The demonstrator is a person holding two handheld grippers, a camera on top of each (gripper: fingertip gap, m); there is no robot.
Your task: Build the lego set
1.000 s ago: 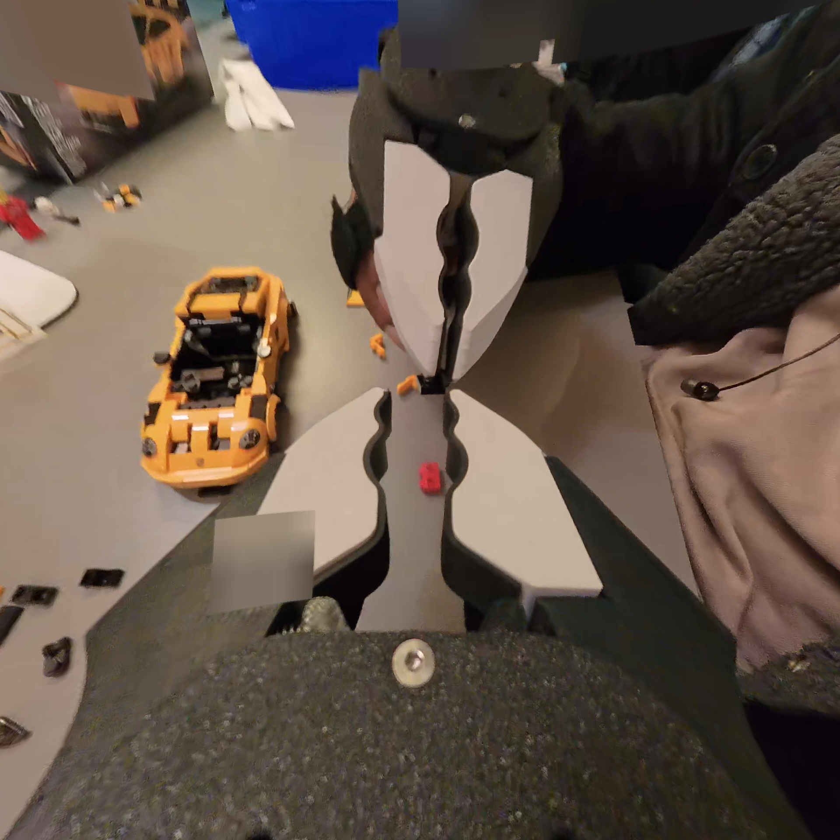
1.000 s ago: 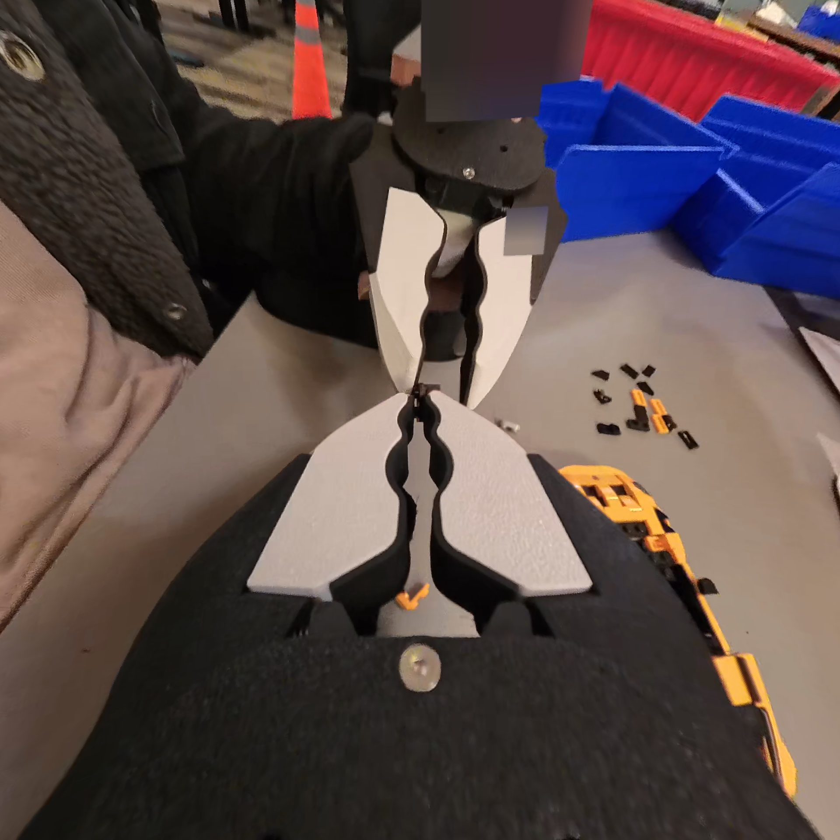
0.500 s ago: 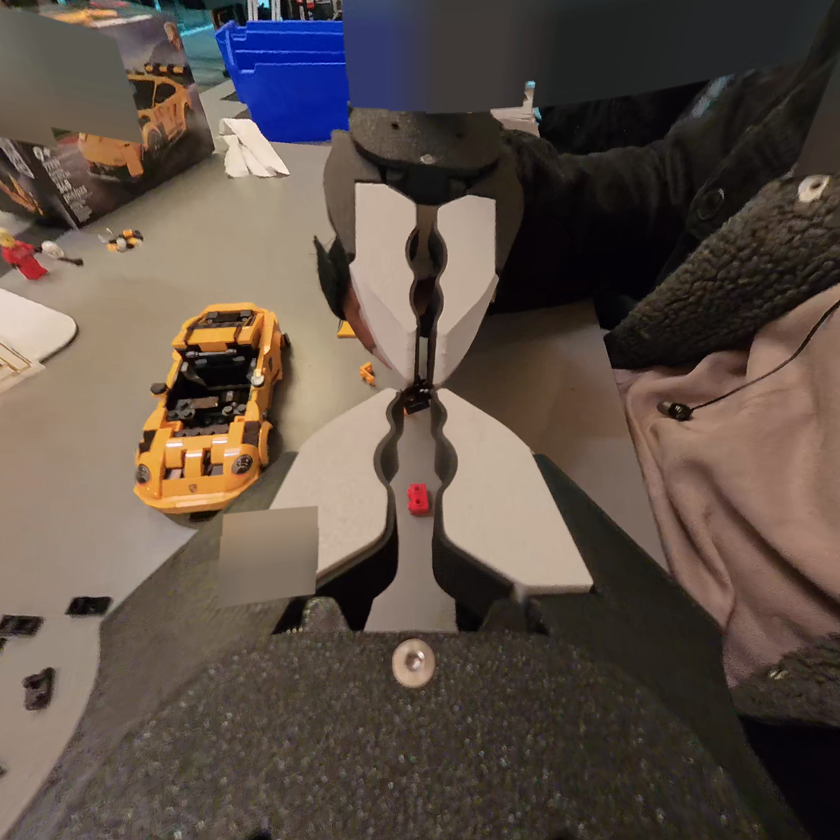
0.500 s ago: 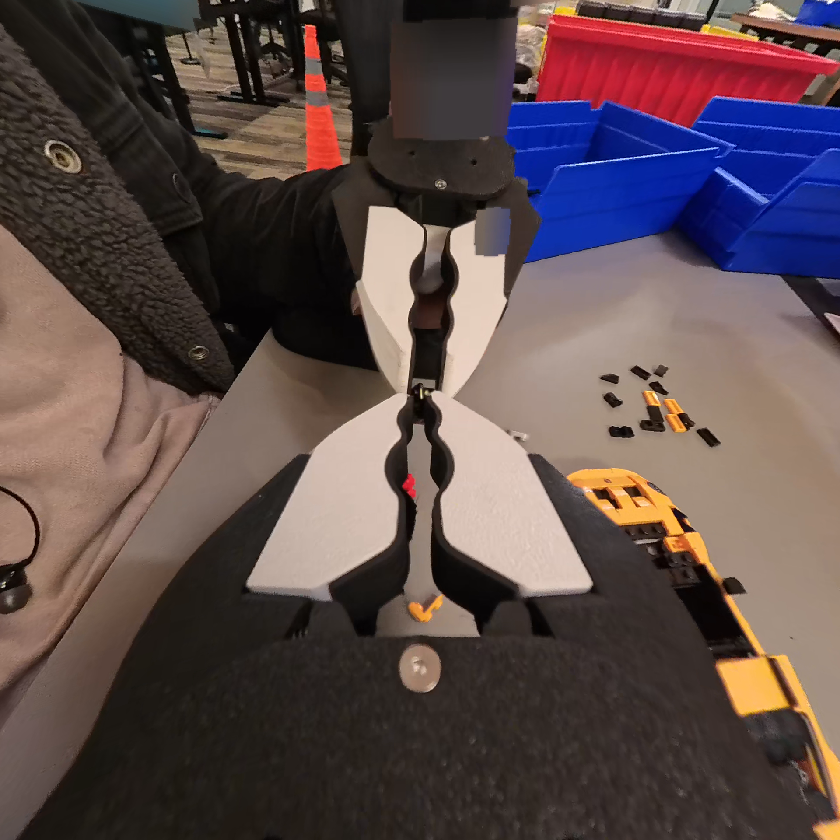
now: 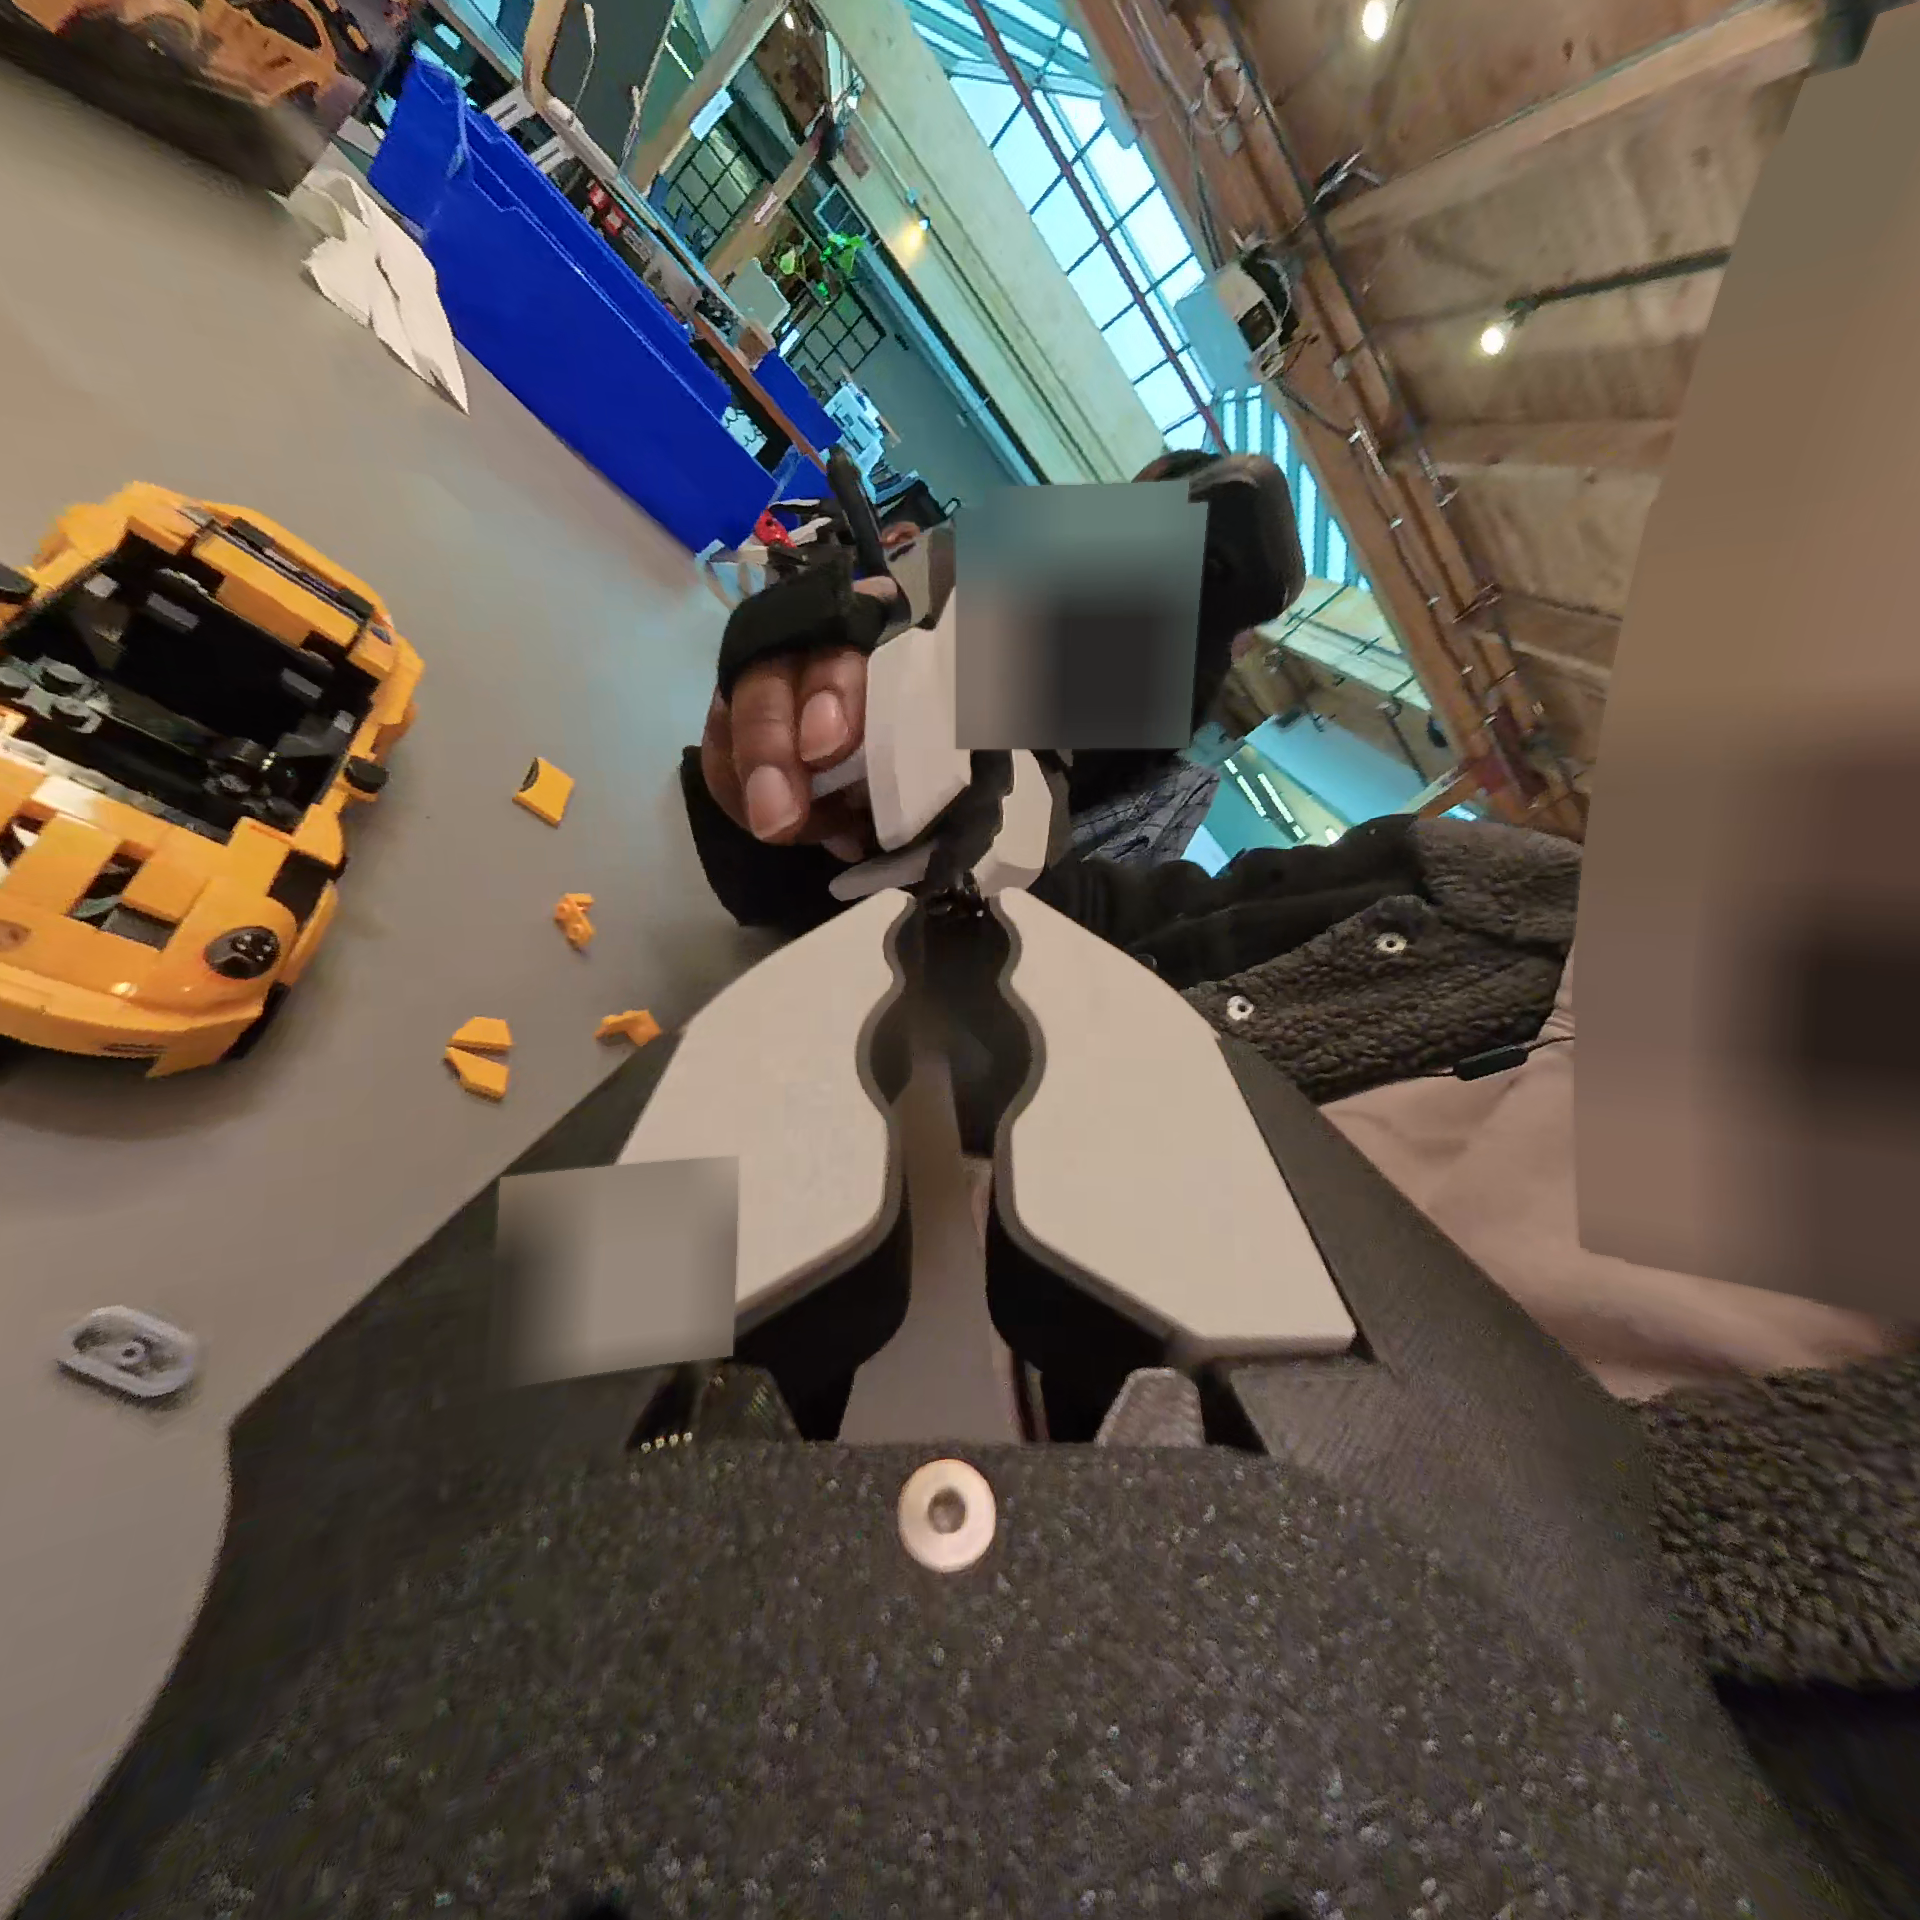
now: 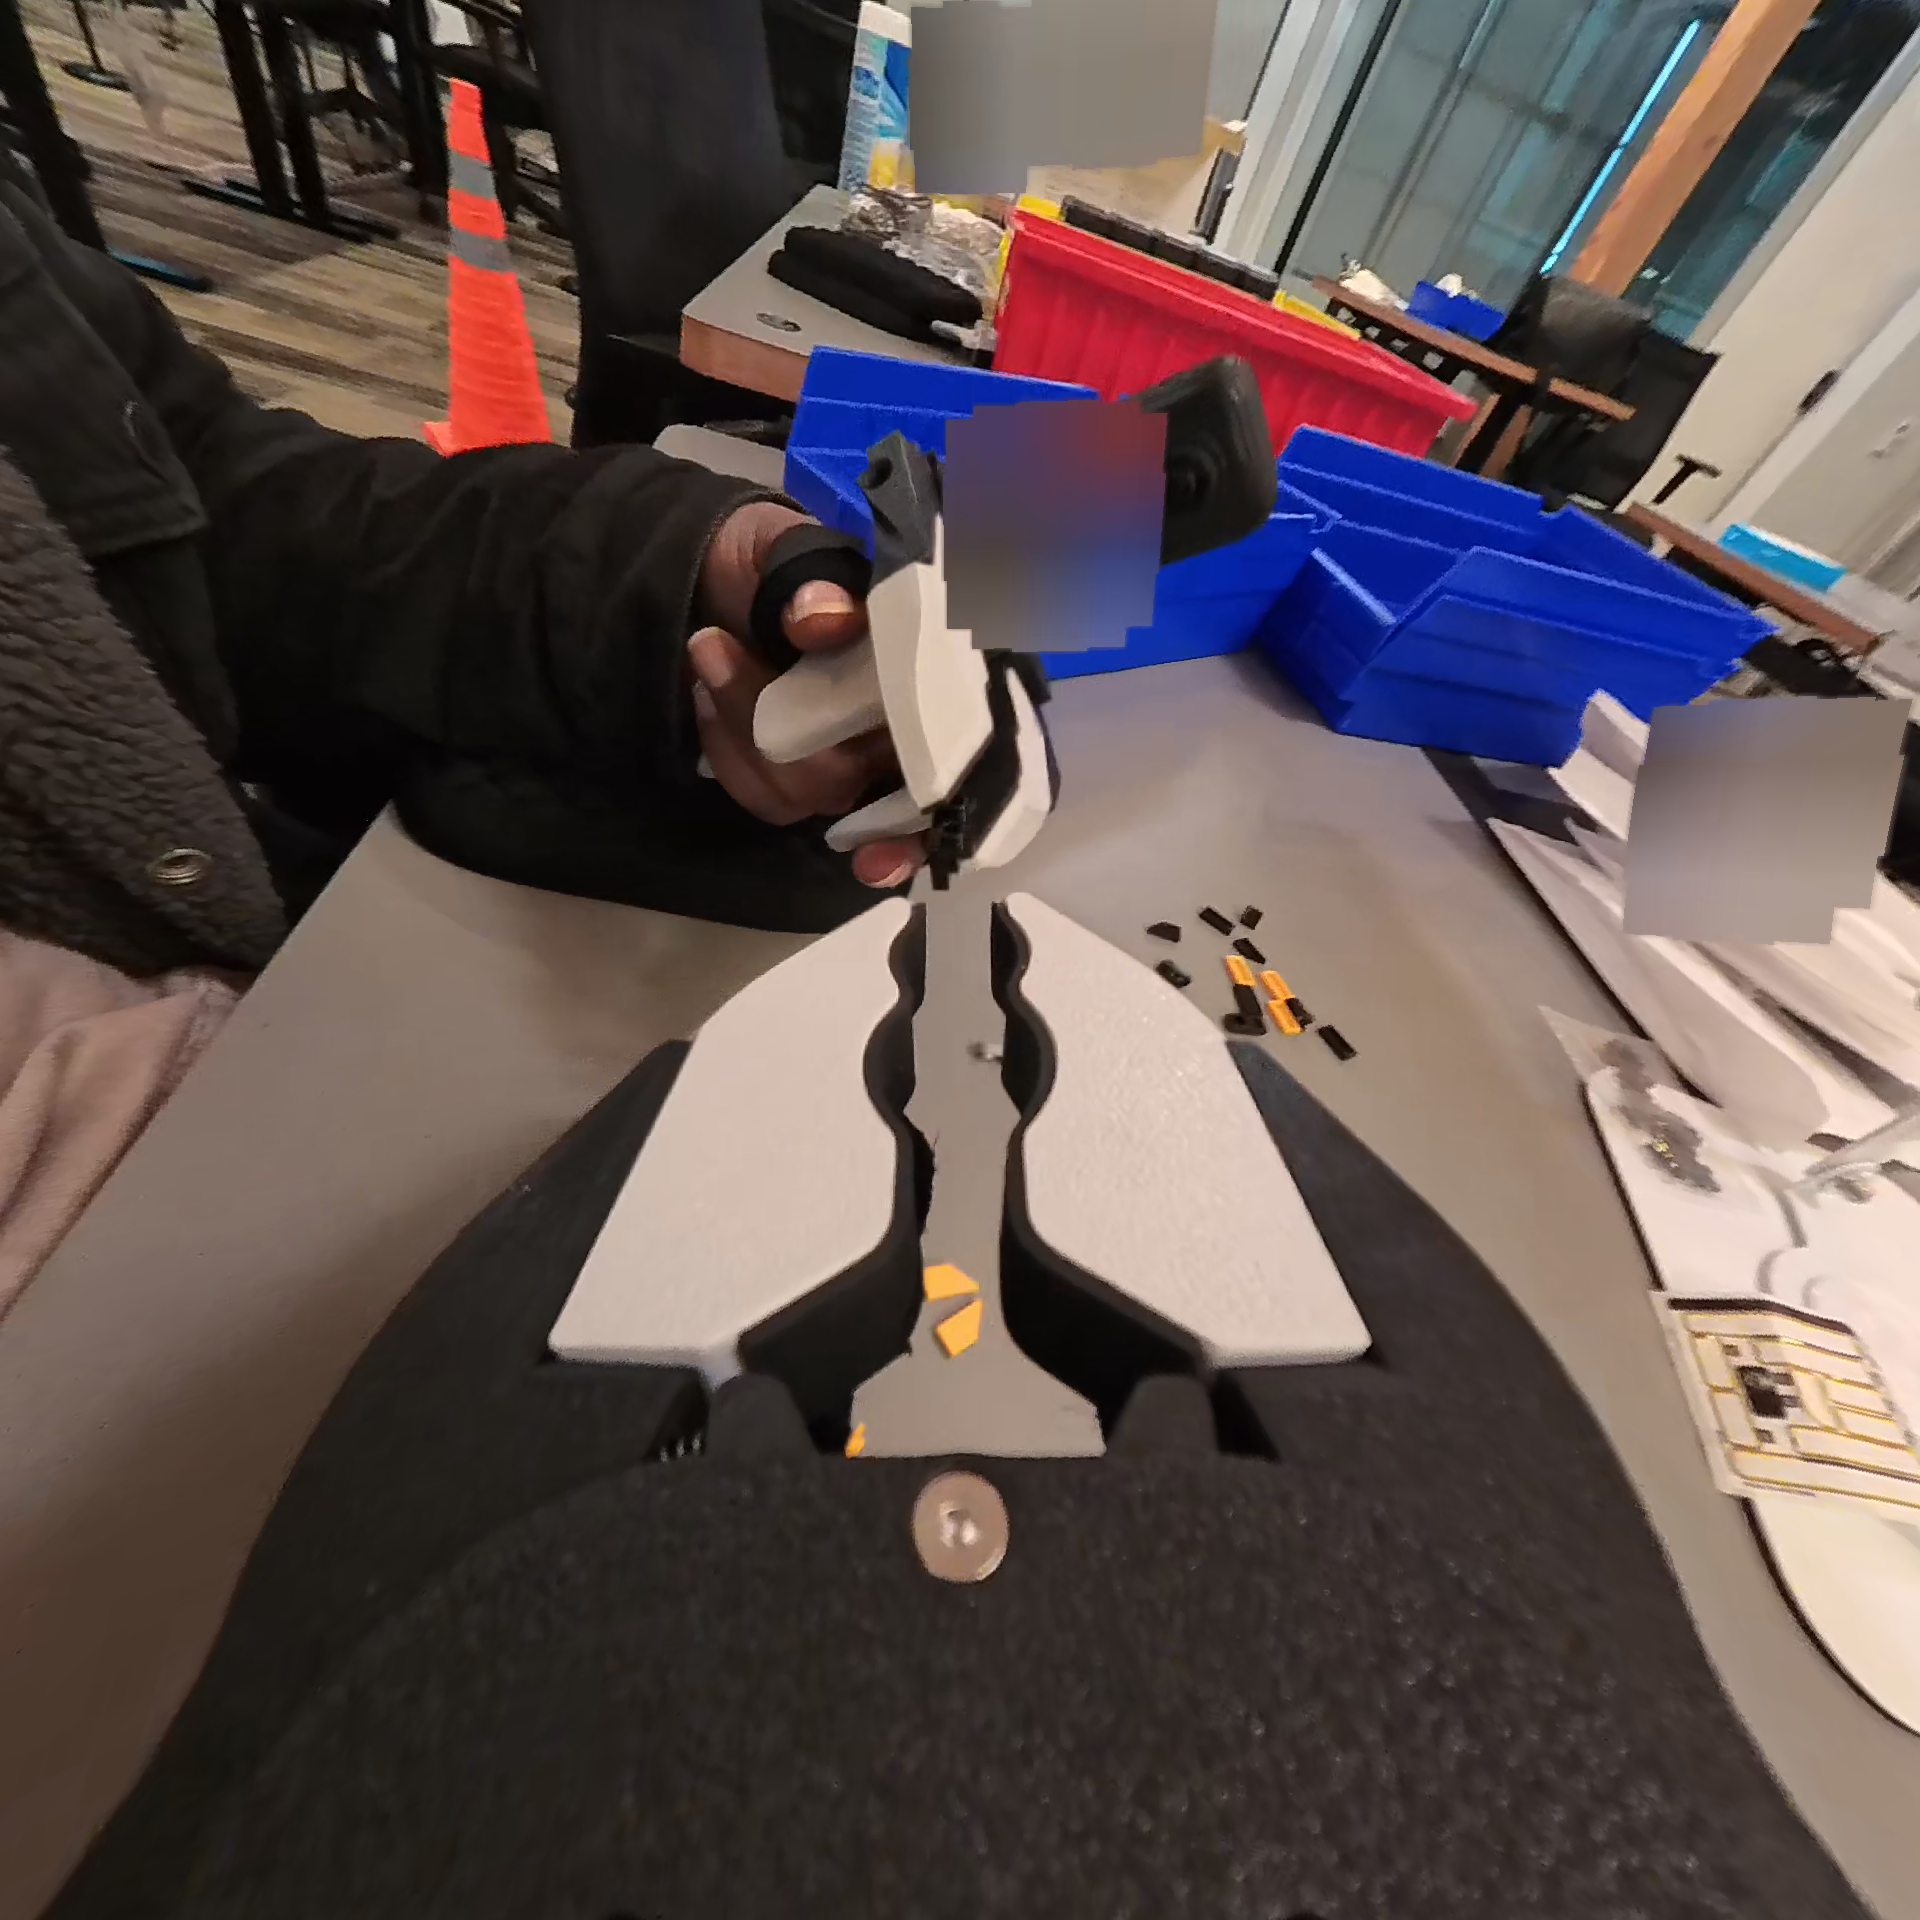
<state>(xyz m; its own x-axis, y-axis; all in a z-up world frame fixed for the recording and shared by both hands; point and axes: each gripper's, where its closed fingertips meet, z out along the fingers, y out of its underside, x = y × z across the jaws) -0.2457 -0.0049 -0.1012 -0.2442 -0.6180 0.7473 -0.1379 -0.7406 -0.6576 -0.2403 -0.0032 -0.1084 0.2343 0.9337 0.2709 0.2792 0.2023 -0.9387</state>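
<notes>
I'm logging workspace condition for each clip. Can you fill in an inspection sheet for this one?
Surface: grey table, no spills seen.
Job's things: part-built orange car; loose orange pieces; small black parts.
Clutter: printed sheets, blue bins.
Grippers: left gripper pinches a black piece; right gripper tips apart, facing it.
Cables: thin cord on the person's clothing.
Surroundings: traffic cone, red bin.
</notes>
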